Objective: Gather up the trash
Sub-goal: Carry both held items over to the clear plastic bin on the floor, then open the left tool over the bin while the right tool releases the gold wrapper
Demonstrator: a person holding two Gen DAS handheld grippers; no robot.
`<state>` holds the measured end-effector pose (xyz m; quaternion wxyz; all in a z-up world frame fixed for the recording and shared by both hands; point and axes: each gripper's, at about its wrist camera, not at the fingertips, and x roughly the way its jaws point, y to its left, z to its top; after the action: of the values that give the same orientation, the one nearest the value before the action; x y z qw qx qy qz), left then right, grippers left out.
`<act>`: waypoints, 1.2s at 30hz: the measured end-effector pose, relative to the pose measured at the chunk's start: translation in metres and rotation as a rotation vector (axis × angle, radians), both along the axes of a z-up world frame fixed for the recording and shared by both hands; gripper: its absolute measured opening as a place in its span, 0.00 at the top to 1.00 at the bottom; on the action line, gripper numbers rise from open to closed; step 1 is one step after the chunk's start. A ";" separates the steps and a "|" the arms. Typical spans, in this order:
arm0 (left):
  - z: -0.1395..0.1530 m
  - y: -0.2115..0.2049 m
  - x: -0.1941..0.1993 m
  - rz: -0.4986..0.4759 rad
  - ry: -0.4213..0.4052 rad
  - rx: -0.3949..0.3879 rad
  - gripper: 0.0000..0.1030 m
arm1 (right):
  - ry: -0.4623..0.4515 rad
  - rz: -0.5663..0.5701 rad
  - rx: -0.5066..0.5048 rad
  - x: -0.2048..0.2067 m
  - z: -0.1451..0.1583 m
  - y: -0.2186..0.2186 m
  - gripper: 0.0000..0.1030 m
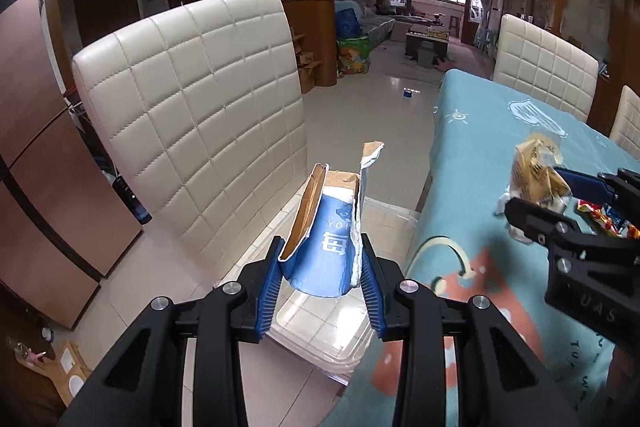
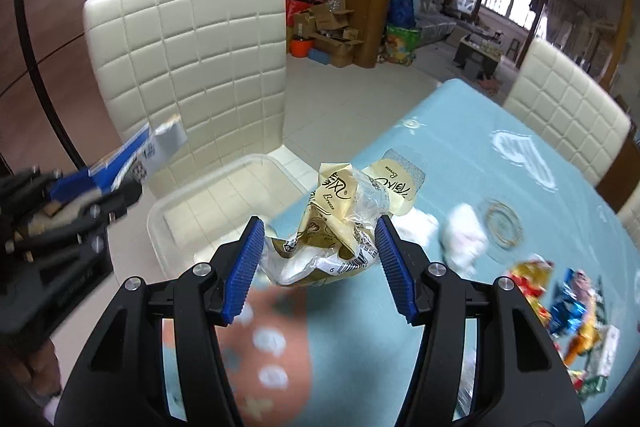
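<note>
My left gripper [image 1: 320, 275] is shut on a torn blue carton [image 1: 324, 247] and holds it above a clear plastic bin [image 1: 320, 327] that stands beside the table. The carton also shows at the left of the right wrist view [image 2: 132, 155]. My right gripper [image 2: 320, 259] is shut on a crumpled yellow and clear wrapper [image 2: 340, 219] above the table edge, right of the bin [image 2: 192, 211]. In the left wrist view the right gripper [image 1: 560, 203] and its wrapper [image 1: 536, 171] are at the right.
A light blue tablecloth [image 2: 460, 131] covers the table. White tissues [image 2: 464, 235] and colourful candy wrappers [image 2: 560, 303] lie on it at the right. Cream padded chairs stand behind the bin [image 2: 192, 59] and at the table's far side [image 2: 560, 107].
</note>
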<state>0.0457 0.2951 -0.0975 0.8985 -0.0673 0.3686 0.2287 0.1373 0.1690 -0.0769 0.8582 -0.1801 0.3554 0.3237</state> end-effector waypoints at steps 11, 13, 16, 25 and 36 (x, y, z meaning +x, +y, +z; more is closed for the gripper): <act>-0.024 0.028 0.039 0.011 0.021 -0.015 0.30 | 0.028 -0.030 0.023 0.049 -0.009 0.035 0.43; -0.028 0.033 0.041 0.028 0.021 -0.014 0.28 | 0.048 -0.031 0.025 0.055 -0.013 0.038 0.43; -0.033 0.040 0.040 0.052 0.027 -0.024 0.27 | 0.069 -0.015 0.011 0.058 -0.022 0.045 0.42; -0.048 0.060 0.026 0.131 0.069 -0.060 0.27 | 0.096 0.039 -0.007 0.054 -0.040 0.065 0.40; -0.041 0.059 0.013 0.145 0.055 -0.062 0.27 | 0.064 0.031 0.030 0.047 -0.027 0.059 0.21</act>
<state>0.0583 0.3539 -0.1387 0.8666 -0.1153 0.3944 0.2832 0.1844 0.2280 -0.1041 0.8438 -0.1623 0.3750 0.3479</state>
